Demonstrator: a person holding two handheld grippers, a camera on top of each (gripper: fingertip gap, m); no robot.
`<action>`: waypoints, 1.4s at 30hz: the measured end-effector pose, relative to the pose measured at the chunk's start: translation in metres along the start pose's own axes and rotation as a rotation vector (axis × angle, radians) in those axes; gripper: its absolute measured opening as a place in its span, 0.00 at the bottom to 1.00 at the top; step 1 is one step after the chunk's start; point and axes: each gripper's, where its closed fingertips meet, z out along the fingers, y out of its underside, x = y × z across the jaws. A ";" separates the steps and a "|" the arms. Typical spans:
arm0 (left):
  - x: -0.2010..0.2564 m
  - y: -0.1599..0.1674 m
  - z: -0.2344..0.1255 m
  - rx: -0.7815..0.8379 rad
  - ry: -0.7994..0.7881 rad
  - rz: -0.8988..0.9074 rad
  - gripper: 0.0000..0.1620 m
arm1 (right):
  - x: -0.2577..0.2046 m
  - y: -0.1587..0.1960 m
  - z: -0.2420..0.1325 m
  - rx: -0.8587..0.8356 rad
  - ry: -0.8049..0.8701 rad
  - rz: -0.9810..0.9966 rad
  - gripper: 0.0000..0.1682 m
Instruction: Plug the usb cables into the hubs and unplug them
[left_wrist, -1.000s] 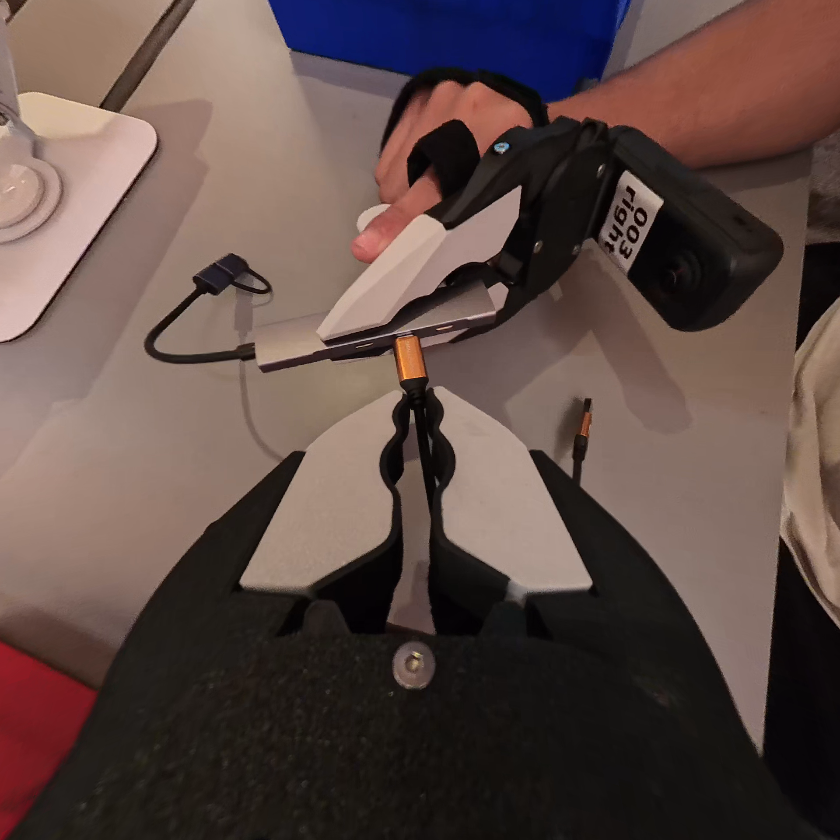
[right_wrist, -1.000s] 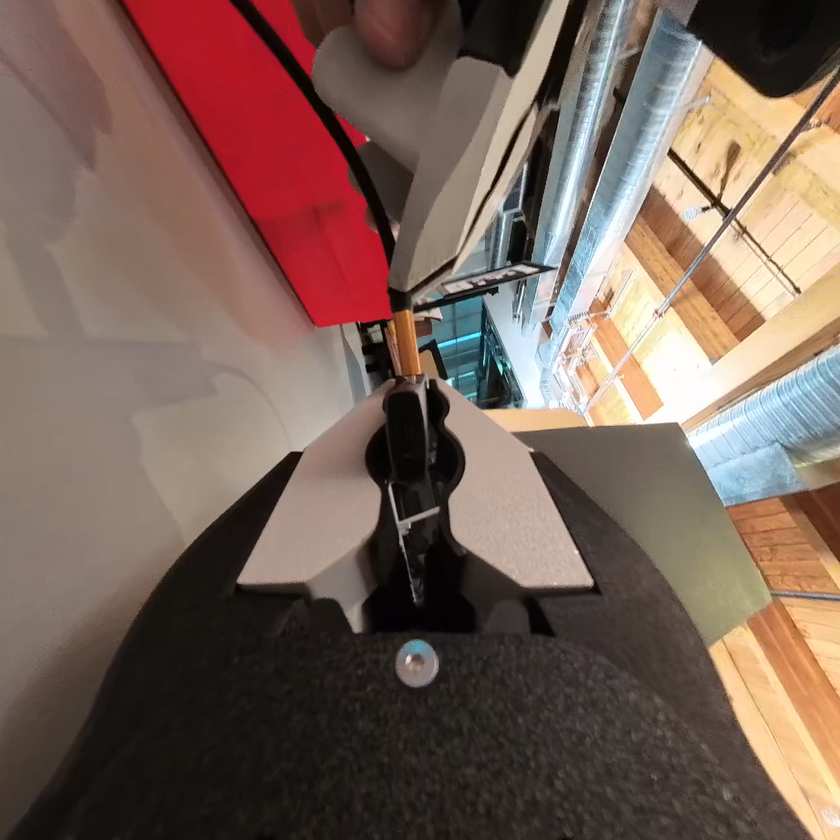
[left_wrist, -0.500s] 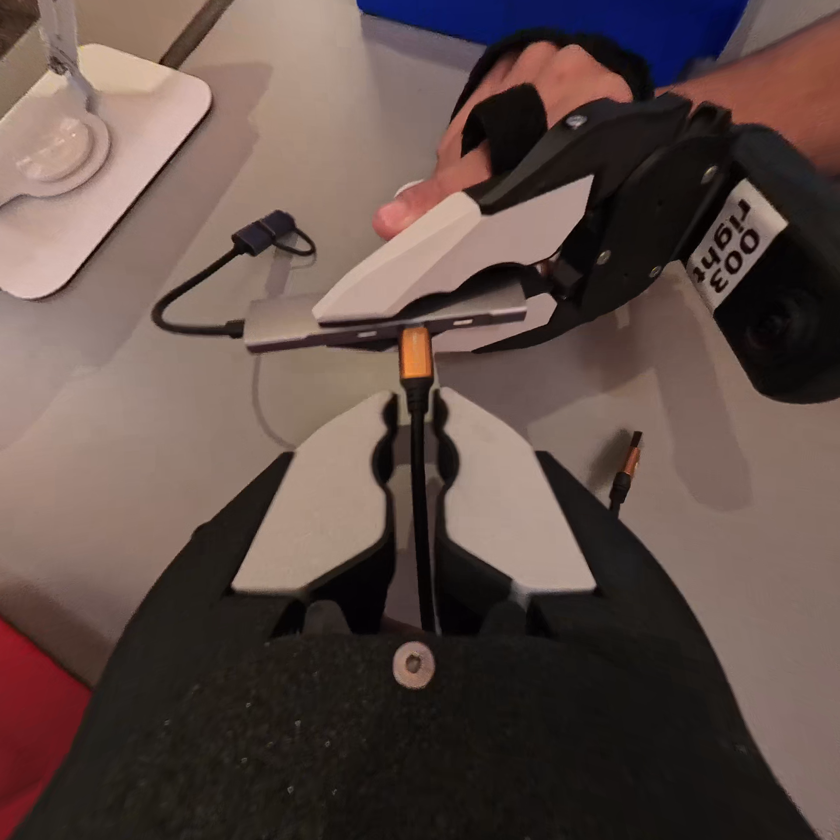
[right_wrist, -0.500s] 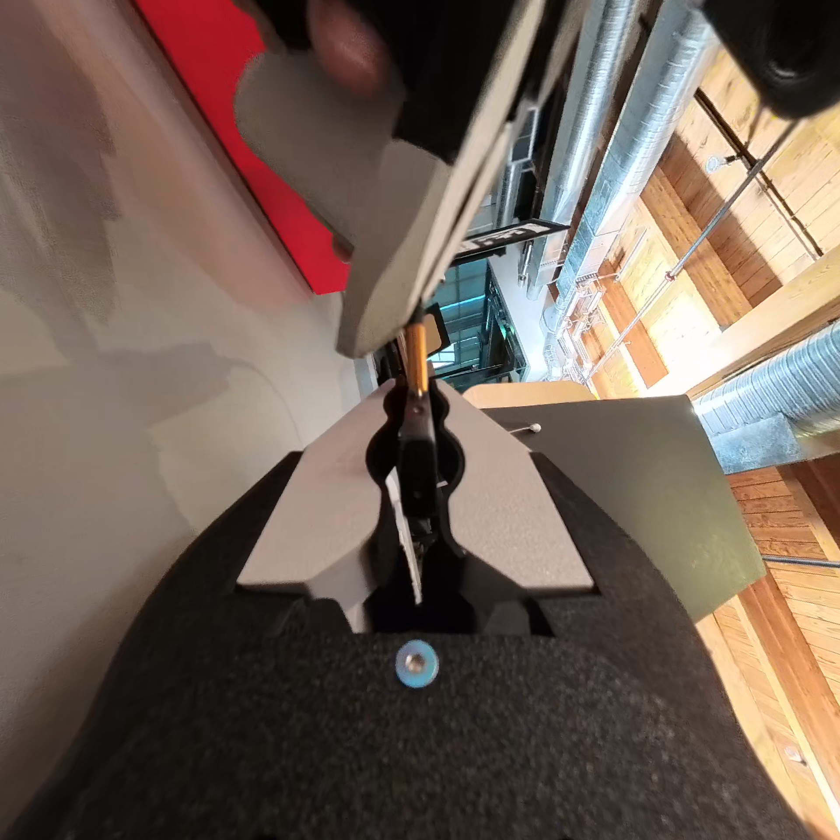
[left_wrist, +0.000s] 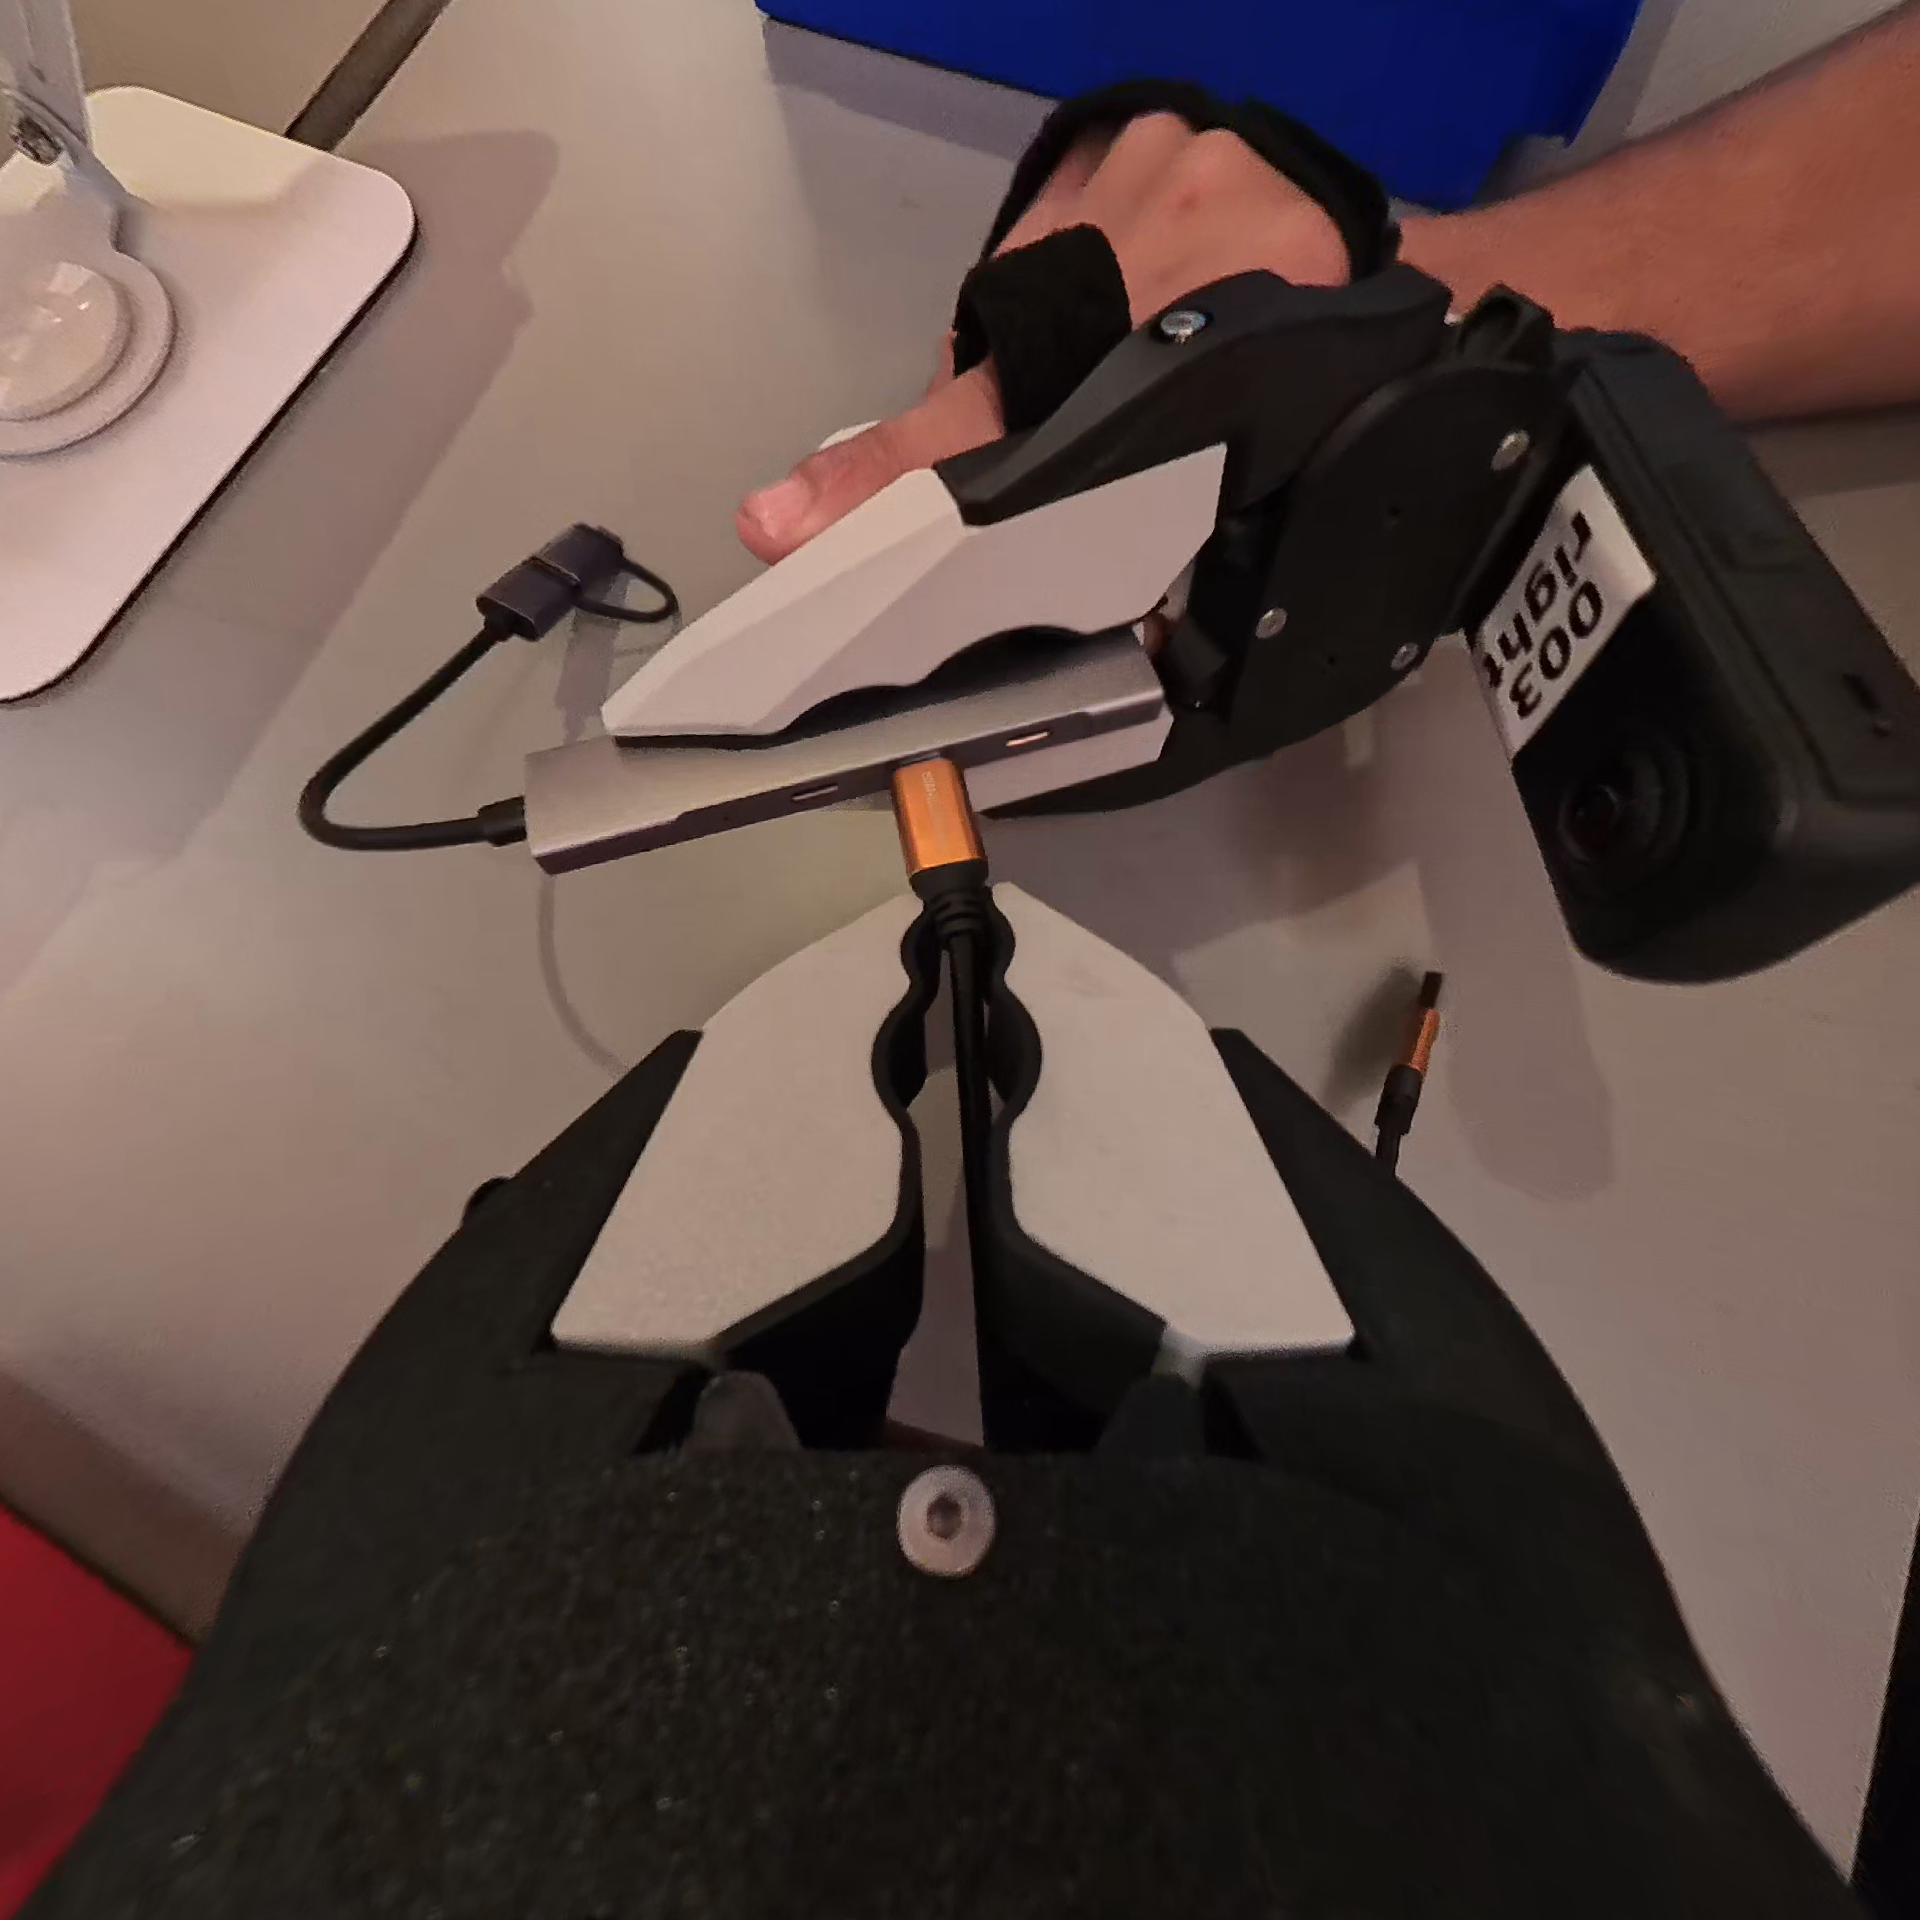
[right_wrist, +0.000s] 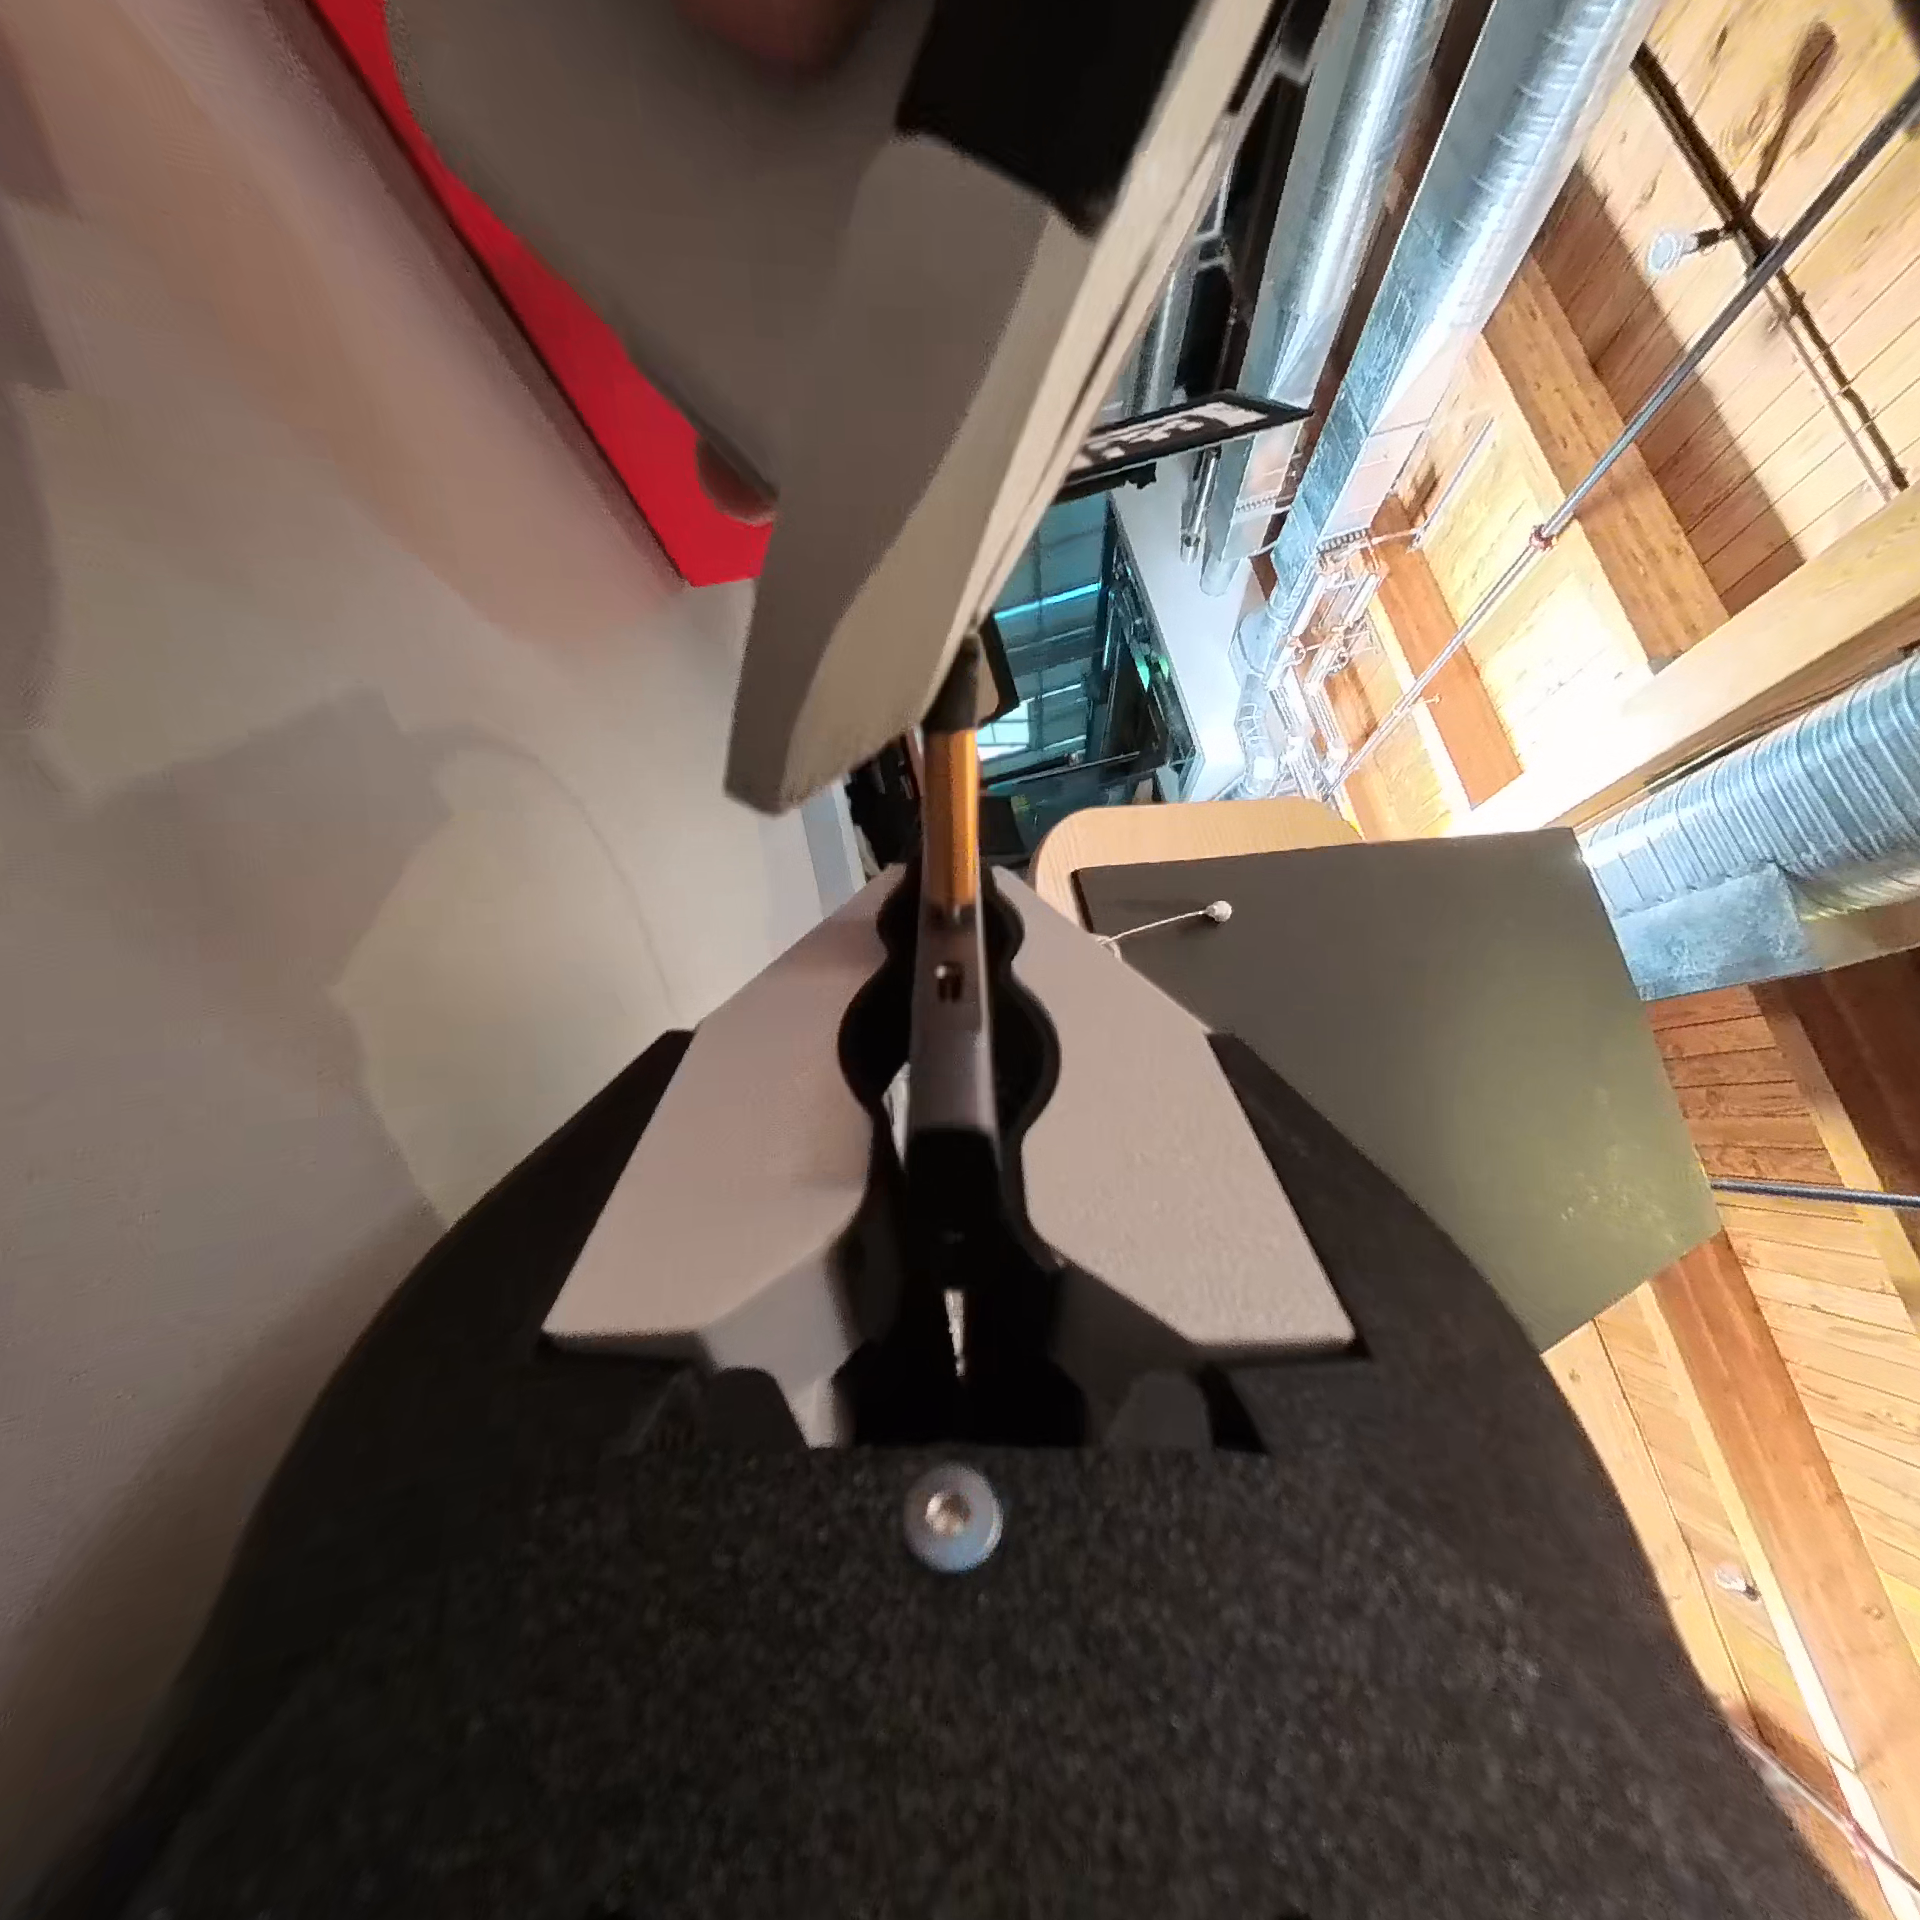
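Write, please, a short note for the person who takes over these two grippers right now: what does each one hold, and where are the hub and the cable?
Left gripper: fingers shut on the black cable, just behind its orange plug.
Right gripper: shut on the grey hub, held flat, a little above the table.
The orange plug sits in a port on the hub's long side; I cannot tell whether it is fully in.
The second orange plug lies loose on the table, to the right.
The hub's short lead curls left, its dark end on the table, near a white pad.
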 end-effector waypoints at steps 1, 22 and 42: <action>0.000 -0.001 0.002 0.004 0.000 -0.011 0.03 | 0.000 0.000 0.001 -0.013 -0.001 -0.004 0.04; 0.008 -0.003 -0.007 0.020 0.078 -0.014 0.02 | 0.006 0.000 0.001 -0.016 0.044 0.027 0.04; 0.007 -0.003 0.014 -0.012 -0.017 0.001 0.00 | 0.003 0.003 0.004 -0.083 0.031 -0.035 0.03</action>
